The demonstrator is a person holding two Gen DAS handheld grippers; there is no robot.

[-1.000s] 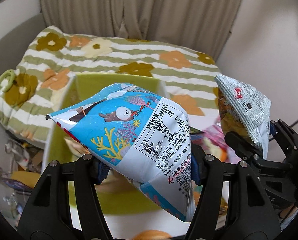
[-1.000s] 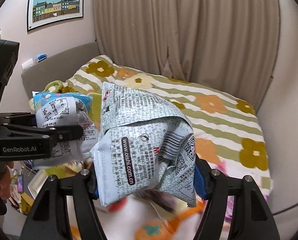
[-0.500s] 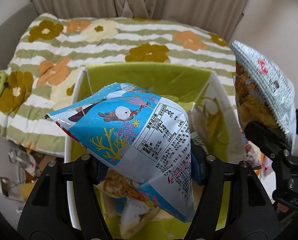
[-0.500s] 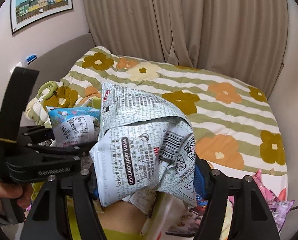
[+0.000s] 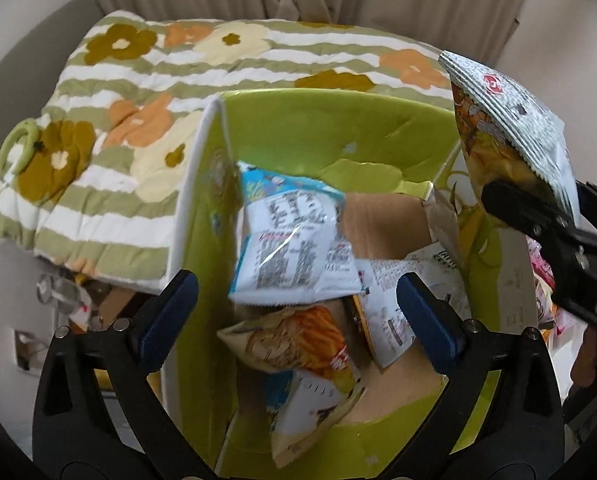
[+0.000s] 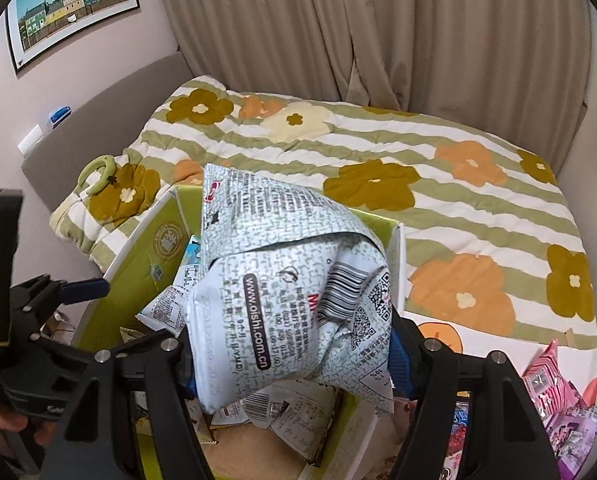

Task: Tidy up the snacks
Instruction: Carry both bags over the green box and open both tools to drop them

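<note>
A green cardboard box (image 5: 330, 128) stands on the bed with several snack bags inside. My left gripper (image 5: 294, 304) is open above it. The blue and white snack bag (image 5: 294, 248) is blurred, free of the fingers, inside the box mouth. It also shows in the right wrist view (image 6: 178, 288). My right gripper (image 6: 290, 356) is shut on a silver-grey snack bag (image 6: 290, 280) over the box's right side. That bag also shows at the right of the left wrist view (image 5: 506, 120). The box shows in the right wrist view (image 6: 146, 256).
The bed carries a green striped flower quilt (image 6: 418, 168). Pink snack packets (image 6: 554, 404) lie to the right of the box. A green ring (image 5: 18, 148) lies on the quilt at left. Curtains and a wall picture (image 6: 70, 4) are behind. Clutter sits below the bed's left edge (image 5: 66, 300).
My left gripper has opened and the blue bag has dropped out of it into the box. Both grippers have moved over the box. The right one still holds the silver bag.
</note>
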